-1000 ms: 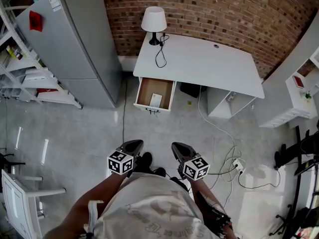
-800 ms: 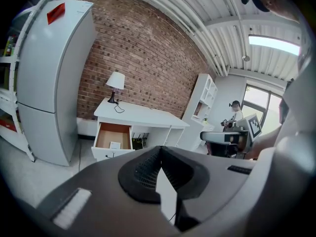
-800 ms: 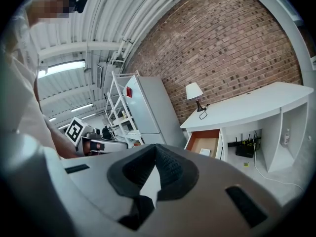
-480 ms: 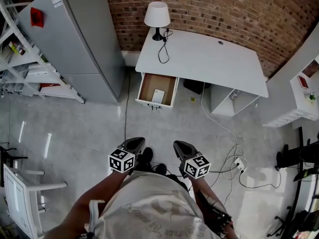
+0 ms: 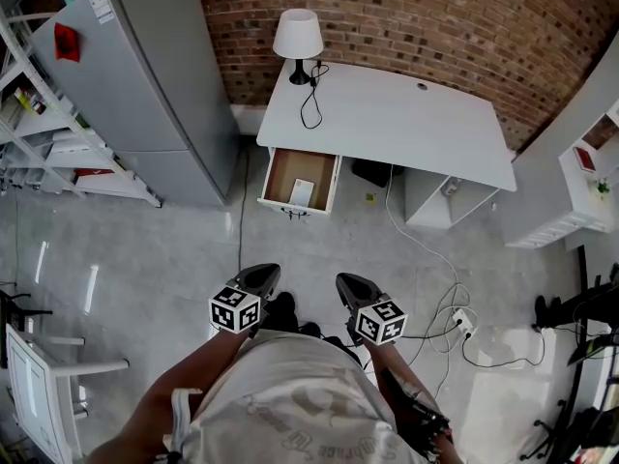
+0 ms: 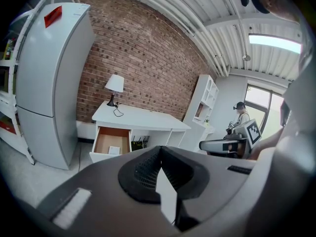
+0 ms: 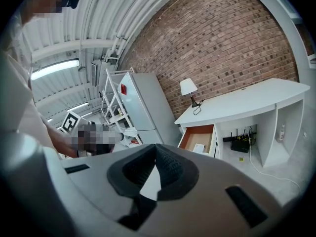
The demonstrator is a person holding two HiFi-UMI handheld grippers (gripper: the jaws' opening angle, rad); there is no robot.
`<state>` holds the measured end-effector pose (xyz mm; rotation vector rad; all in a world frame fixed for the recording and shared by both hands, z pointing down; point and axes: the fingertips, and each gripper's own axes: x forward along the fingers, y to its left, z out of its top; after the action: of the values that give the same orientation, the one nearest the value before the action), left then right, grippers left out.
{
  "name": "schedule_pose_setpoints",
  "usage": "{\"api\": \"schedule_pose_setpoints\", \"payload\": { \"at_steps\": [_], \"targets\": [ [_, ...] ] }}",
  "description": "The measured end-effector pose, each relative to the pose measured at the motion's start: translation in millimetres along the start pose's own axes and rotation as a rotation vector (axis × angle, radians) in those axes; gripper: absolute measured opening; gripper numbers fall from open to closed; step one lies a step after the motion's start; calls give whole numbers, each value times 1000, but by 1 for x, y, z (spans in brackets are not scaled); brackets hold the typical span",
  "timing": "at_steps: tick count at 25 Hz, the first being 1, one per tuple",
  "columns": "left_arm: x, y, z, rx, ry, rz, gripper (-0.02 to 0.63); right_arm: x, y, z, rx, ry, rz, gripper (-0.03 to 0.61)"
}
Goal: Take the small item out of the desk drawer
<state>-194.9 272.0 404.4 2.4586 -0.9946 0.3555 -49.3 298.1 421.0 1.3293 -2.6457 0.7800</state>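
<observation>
Seemingly flat and light, the small white item [image 5: 302, 192] lies in the open drawer [image 5: 274, 178], upper middle of the head view; best pinched by one edge. Both the left gripper [image 5: 259, 276] and right gripper [image 5: 349, 282] are closed, empty, well away.

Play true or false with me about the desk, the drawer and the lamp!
1. The desk drawer is pulled open. True.
2. The lamp stands on the floor. False: it stands on the white desk, at a back corner.
3. A small white item lies inside the drawer. True.
4. The left gripper holds the small white item. False: its fingers are shut on nothing, near the person's body and away from the drawer.
5. The wall behind the desk is brick. True.
</observation>
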Motion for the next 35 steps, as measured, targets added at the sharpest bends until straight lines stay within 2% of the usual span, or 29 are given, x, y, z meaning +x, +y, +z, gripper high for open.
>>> {"api": "schedule_pose_setpoints", "payload": {
  "at_steps": [15,24,35],
  "targets": [
    [16,12,3,-26,7,5,6,11,-20,5,4,37,-17,6],
    [48,11,10,-28,29,-65,6,16,-41,10,19,56,-58,6],
    [91,37,30,-41,39,-75,6,39,-78,29,26,73,-85,6]
  ]
}}
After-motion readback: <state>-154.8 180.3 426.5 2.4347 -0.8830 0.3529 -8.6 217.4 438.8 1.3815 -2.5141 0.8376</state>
